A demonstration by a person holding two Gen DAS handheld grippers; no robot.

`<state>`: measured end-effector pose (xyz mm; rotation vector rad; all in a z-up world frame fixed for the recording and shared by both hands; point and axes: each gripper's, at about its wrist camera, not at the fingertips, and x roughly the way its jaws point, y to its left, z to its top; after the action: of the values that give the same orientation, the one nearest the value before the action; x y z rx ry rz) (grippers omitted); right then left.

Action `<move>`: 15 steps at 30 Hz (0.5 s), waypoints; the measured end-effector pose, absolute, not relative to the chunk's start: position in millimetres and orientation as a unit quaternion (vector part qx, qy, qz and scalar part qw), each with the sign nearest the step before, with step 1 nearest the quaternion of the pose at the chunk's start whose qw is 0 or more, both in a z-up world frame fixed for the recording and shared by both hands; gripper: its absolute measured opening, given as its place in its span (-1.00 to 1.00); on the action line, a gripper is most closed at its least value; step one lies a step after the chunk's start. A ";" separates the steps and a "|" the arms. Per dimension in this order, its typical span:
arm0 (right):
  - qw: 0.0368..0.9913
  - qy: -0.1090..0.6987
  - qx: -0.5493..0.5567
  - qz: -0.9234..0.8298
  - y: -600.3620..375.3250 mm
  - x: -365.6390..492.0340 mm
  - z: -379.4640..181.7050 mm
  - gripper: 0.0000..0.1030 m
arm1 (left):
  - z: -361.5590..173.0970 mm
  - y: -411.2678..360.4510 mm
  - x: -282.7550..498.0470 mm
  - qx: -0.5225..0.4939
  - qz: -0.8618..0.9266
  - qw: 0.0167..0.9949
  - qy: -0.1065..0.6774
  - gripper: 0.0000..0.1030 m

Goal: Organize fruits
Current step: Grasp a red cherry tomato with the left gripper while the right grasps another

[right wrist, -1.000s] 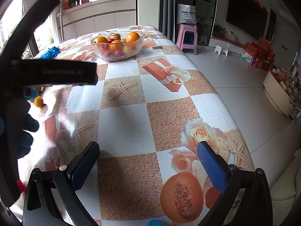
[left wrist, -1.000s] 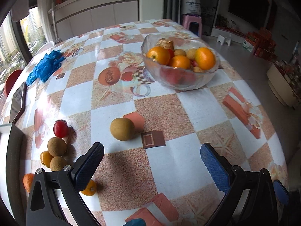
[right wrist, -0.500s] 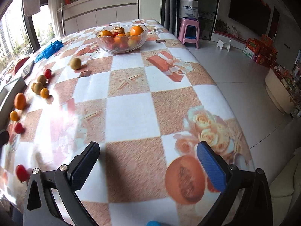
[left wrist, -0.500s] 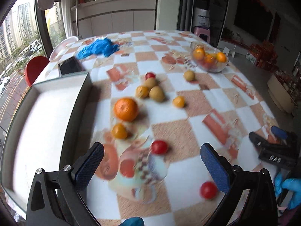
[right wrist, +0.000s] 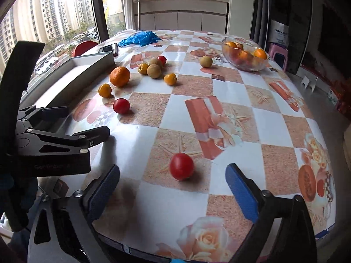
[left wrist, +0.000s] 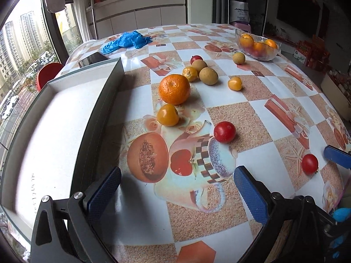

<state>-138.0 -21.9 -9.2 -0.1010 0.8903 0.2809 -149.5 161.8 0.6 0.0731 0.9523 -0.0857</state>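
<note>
A red tomato [right wrist: 181,166] lies on the patterned tablecloth just ahead of my right gripper [right wrist: 173,180], between its blue fingers. The jaws are closing and the pads stand clear of the fruit. My left gripper [left wrist: 175,187] is open and empty beside the grey tray [left wrist: 54,131]. Ahead of it lie another red tomato [left wrist: 224,131], a small yellow fruit [left wrist: 167,114], a big orange [left wrist: 174,89] and several brown and yellow fruits [left wrist: 208,75]. A glass bowl [left wrist: 256,46] of oranges stands at the far right.
Blue gloves [left wrist: 127,40] and a phone [left wrist: 92,58] lie beyond the tray. A red chair [left wrist: 49,74] stands by the window and a pink stool [right wrist: 278,52] past the bowl. The table's rounded edge runs close under both grippers.
The left gripper swung away from the bowl to the tray and the scattered fruit. The right gripper turned left, bringing a red tomato between its fingers, which now stand slightly narrower.
</note>
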 end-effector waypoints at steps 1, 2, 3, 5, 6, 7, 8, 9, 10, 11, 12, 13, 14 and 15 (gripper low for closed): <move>0.889 0.435 -0.046 0.134 -21.7 -134.5 -11.3 0.55 | 1.2 163.3 -147.7 0.034 -0.044 0.883 0.466 1.00; 0.892 0.430 -0.048 0.130 -22.5 -132.9 -10.7 0.44 | 1.5 164.2 -146.3 0.031 -0.043 0.880 0.472 1.00; 0.892 0.431 -0.047 0.131 -24.0 -131.4 -9.8 0.17 | 2.1 165.1 -145.9 0.030 -0.039 0.878 0.476 1.00; 0.892 0.432 -0.041 0.127 -31.1 -128.5 -6.9 -0.57 | 3.1 166.0 -146.7 0.023 -0.035 0.878 0.477 1.00; 0.891 0.434 -0.029 0.126 -36.9 -127.9 -5.5 -0.57 | 4.2 165.3 -147.9 0.019 -0.037 0.879 0.475 1.00; 0.893 0.433 -0.016 0.119 -44.4 -128.0 -4.4 -0.57 | 6.0 163.3 -148.8 0.017 -0.039 0.881 0.472 1.00; 0.895 0.432 -0.005 0.111 -52.6 -128.4 -3.7 -0.57 | 8.6 160.0 -149.3 0.017 -0.042 0.883 0.467 1.00; 0.894 0.435 0.008 0.106 -60.6 -128.3 -3.7 -0.57 | 11.6 155.7 -149.7 0.018 -0.046 0.886 0.461 1.00; 0.893 0.437 0.021 0.106 -66.9 -128.6 -3.8 -0.57 | 14.7 150.8 -148.8 0.019 -0.049 0.889 0.456 1.00; 0.893 0.438 0.030 0.104 -72.9 -129.4 -3.4 -0.57 | 16.7 145.2 -147.2 0.020 -0.053 0.890 0.452 0.95; 0.893 0.438 0.032 0.099 -76.2 -129.8 -2.6 -0.57 | 17.8 139.1 -144.0 0.023 -0.057 0.890 0.451 0.86; 0.893 0.438 0.034 0.097 -79.3 -130.5 -2.0 -0.57 | 18.1 132.9 -139.5 0.029 -0.059 0.888 0.456 0.69; 0.893 0.437 0.037 0.097 -81.7 -131.6 -1.4 -0.57 | 16.3 126.8 -134.0 0.034 -0.060 0.884 0.463 0.66; 0.893 0.437 0.039 0.098 -83.3 -132.4 -0.9 -0.57 | 14.4 122.6 -129.8 0.036 -0.058 0.882 0.465 0.66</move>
<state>-132.4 -83.3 -0.9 0.0810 0.9067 0.2027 -129.8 122.6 14.4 0.0747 0.9690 -0.1211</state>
